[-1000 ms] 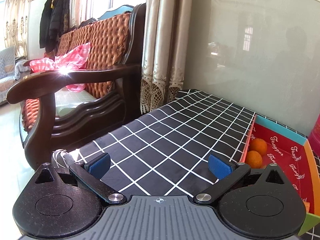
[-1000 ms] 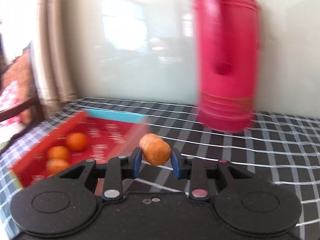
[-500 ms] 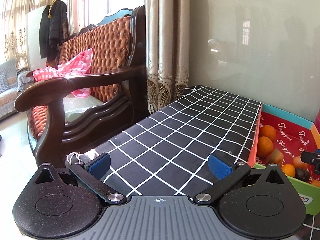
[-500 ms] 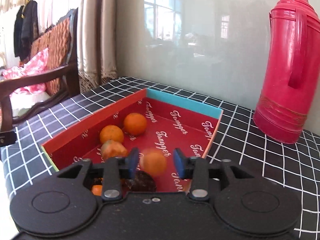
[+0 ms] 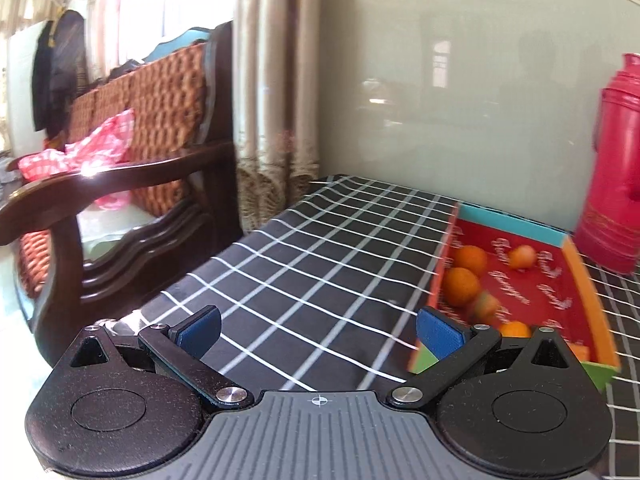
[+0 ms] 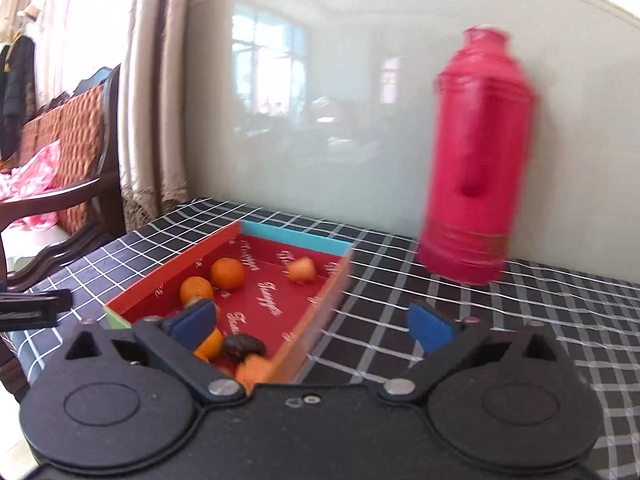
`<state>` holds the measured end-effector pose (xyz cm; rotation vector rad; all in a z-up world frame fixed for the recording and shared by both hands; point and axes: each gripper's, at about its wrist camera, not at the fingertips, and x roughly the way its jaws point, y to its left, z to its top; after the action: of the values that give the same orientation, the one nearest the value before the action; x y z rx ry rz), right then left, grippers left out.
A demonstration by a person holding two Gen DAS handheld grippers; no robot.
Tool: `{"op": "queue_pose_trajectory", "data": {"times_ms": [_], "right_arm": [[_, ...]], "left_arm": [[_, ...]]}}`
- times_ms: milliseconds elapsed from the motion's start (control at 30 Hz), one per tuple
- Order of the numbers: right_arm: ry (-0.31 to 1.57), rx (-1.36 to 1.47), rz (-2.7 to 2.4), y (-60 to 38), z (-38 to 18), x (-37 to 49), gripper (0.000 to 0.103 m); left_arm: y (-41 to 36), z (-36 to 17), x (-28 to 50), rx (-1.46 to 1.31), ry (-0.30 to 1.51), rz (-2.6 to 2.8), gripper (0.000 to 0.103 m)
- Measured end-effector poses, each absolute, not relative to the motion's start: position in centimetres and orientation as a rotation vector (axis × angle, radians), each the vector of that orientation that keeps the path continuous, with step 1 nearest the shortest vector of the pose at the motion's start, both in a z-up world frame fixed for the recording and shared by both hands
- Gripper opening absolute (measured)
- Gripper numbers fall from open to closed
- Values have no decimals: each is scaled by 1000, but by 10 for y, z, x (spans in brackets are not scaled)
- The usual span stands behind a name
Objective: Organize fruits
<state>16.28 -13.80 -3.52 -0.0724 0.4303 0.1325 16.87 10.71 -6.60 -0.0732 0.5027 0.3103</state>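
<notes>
A red cardboard box (image 6: 320, 312) with a blue far wall lies on the checked tablecloth and holds several fruits. In it are two oranges (image 6: 227, 273), a dark fruit (image 6: 244, 347) and a pale orange fruit (image 6: 302, 270) lying loose near the far wall. My right gripper (image 6: 312, 322) hovers over the box's near right corner, its jaws opening wide with nothing between them. My left gripper (image 5: 319, 331) stands open and empty over the cloth, left of the box (image 5: 588, 300). The oranges (image 5: 462, 286) show along the box's left wall.
A tall red thermos flask (image 6: 476, 160) stands behind the box on the right, against a pale glossy wall panel. A wooden armchair (image 5: 120, 184) with a pink bag sits off the table's left edge, beside curtains (image 5: 276, 80). Checked cloth (image 5: 312, 248) stretches left of the box.
The right gripper opened and let go of the orange fruit, which now lies in the box near its far wall. The left view swung right, bringing more of the box and the thermos into sight.
</notes>
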Motion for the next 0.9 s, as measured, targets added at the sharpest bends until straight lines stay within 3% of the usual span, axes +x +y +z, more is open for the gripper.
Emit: {"op": "queue_pose_trajectory", "data": {"times_ms": [500,900], "right_arm": [[454,14,-30,-158,1,49,97],[437,31,-110,-164,9,28,97]], "left_arm": [[44,13,37,-19,432,152,103],[18,22,2,30,405,116,103]]}}
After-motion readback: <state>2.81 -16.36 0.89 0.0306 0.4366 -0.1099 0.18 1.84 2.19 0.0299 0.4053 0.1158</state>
